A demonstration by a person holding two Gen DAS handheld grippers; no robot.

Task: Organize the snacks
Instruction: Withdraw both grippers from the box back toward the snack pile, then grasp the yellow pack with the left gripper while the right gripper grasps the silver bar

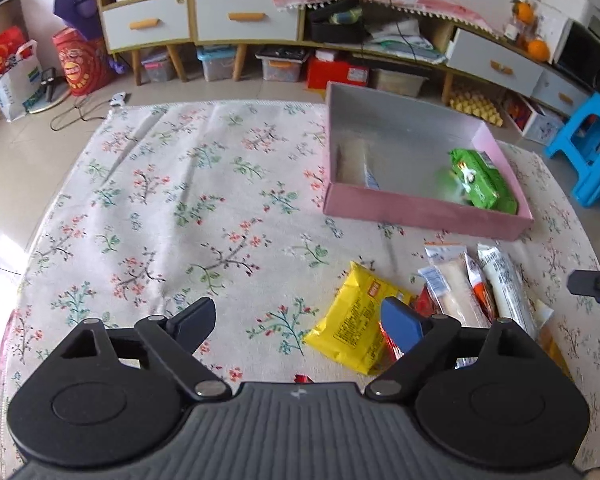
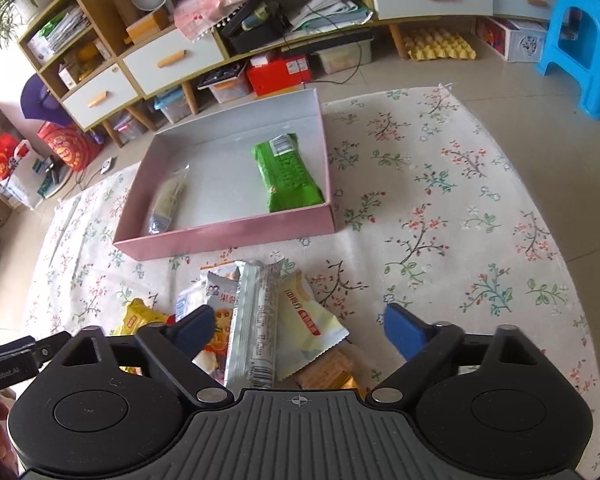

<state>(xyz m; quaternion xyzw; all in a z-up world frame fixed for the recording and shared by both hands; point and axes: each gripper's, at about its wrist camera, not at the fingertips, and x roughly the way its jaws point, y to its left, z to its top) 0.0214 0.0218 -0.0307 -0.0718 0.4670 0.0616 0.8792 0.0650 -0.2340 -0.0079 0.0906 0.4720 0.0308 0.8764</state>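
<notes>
Two packets lie in my pink box (image 2: 236, 232), the green packet (image 2: 288, 176) at its right wall and a clear-wrapped bar (image 2: 168, 204) by its left, while the snack pile (image 2: 260, 320) waits on the cloth's near edge, and both my left gripper (image 1: 300, 320) and right gripper (image 2: 300, 328) gape released and hold nothing.

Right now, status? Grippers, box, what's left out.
Left gripper open, empty. Right gripper open, empty, over snack pile. Pink box holds green pack and clear pack. Nothing between pile and box.
</notes>
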